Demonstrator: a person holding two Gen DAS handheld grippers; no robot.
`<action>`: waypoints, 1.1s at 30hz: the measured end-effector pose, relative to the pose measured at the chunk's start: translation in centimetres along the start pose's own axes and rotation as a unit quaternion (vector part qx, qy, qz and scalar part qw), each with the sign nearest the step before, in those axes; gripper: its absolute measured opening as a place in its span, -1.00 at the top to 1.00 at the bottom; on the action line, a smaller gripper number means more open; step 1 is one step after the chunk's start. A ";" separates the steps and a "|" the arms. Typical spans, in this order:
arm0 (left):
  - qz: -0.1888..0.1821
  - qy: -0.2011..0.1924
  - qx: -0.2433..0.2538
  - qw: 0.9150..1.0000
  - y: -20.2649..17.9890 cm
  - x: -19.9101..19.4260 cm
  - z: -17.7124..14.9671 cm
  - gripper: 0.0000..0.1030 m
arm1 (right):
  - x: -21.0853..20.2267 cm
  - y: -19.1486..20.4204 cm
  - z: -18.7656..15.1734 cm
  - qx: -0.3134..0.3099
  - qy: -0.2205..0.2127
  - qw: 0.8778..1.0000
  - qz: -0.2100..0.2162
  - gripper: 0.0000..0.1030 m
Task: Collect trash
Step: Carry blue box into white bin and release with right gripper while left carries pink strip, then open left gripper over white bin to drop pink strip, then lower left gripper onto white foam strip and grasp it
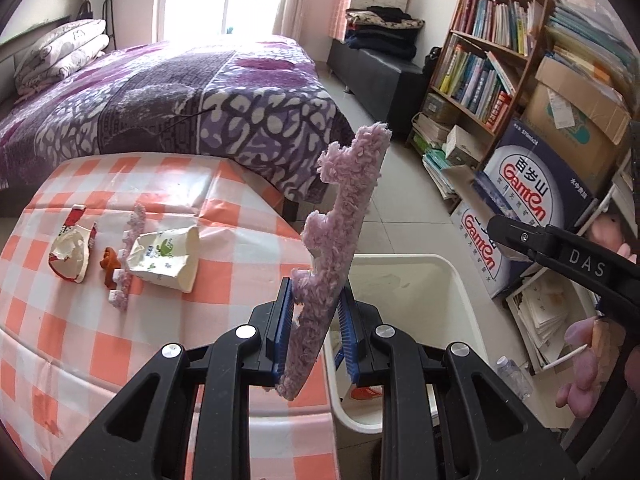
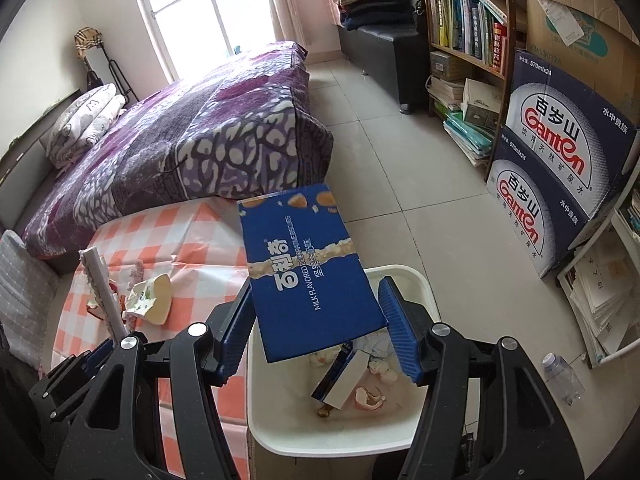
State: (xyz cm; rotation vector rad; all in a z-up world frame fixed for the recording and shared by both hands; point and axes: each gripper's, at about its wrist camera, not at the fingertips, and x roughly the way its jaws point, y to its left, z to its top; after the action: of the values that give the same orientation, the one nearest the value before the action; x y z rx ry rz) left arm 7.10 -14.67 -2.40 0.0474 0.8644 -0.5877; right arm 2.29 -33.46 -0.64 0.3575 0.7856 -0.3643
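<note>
My left gripper (image 1: 314,320) is shut on a pink fluffy strip (image 1: 344,216), which stands upright above the edge between the checked table (image 1: 240,200) and the white bin (image 1: 460,280). My right gripper (image 2: 316,320) is shut on a blue biscuit box (image 2: 304,264), tilted over the white bin (image 2: 256,400). The bin holds a small box (image 2: 340,376), tissues and scraps. On the table lie two crushed paper cups (image 1: 72,254) (image 1: 168,258), a second pink strip (image 1: 128,264) and an orange scrap (image 1: 110,260). One of the right gripper's fingers (image 1: 520,236) shows at the right of the left wrist view.
A bed with a purple cover (image 2: 180,140) lies behind the table. Stacked water cartons (image 2: 560,152) and a full bookshelf (image 2: 464,20) line the right wall, with book piles on the tiled floor. A plastic bottle (image 2: 562,378) lies on the floor right of the bin.
</note>
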 end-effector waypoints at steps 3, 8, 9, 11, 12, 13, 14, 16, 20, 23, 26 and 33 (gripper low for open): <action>-0.012 0.008 0.008 1.000 -1.1 0.7 -0.2 0.56 | -0.2 -1.4 0.1 0.018 -0.004 1.000 -0.002 -0.38; -0.031 0.023 0.018 0.999 -2.9 1.8 -0.7 0.56 | -0.5 -3.1 0.4 0.045 -0.014 0.999 -0.004 -0.44; -0.034 0.027 0.020 0.999 -3.2 2.0 -0.8 0.56 | -0.6 -3.4 0.4 0.051 -0.016 0.999 -0.006 -0.46; -0.041 0.034 0.024 0.998 -3.7 2.4 -1.0 0.56 | -0.7 -4.1 0.6 0.062 -0.018 0.998 -0.008 -0.48; -0.045 0.038 0.027 0.998 -4.0 2.7 -1.1 0.56 | -0.7 -4.5 0.7 0.068 -0.019 0.997 -0.009 -0.48; -0.047 0.040 0.029 0.998 -4.2 2.8 -1.2 0.56 | -0.7 -4.9 0.8 0.076 -0.021 0.997 -0.011 -0.50; -0.050 0.043 0.032 0.997 -4.5 2.9 -1.3 0.56 | -0.8 -5.2 0.9 0.080 -0.022 0.996 -0.012 -0.52; -0.054 0.048 0.037 0.997 -5.0 3.2 -1.6 0.55 | -0.8 -5.8 1.0 0.092 -0.025 0.995 -0.015 -0.54; -0.073 0.058 0.042 0.995 -5.7 3.5 -1.9 0.54 | -0.9 -6.6 1.2 0.109 -0.027 0.993 -0.019 -0.58; -0.080 0.063 0.048 0.994 -6.0 3.5 -2.0 0.30 | -0.8 -6.8 1.3 0.117 -0.028 0.993 -0.023 -0.61; -0.081 0.063 0.044 0.994 -5.9 3.4 -2.0 0.13 | -0.9 -6.8 1.2 0.120 -0.032 0.992 -0.027 -0.67; -0.068 0.065 0.028 0.995 -4.5 3.0 -1.8 -0.01 | -0.7 -6.4 1.2 0.135 -0.035 0.990 -0.036 -0.86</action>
State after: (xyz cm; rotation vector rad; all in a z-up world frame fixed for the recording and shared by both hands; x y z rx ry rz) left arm 5.03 -19.35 -4.93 0.0799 0.9830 -0.7433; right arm -0.29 -39.52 -0.47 0.5669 0.6820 -0.5508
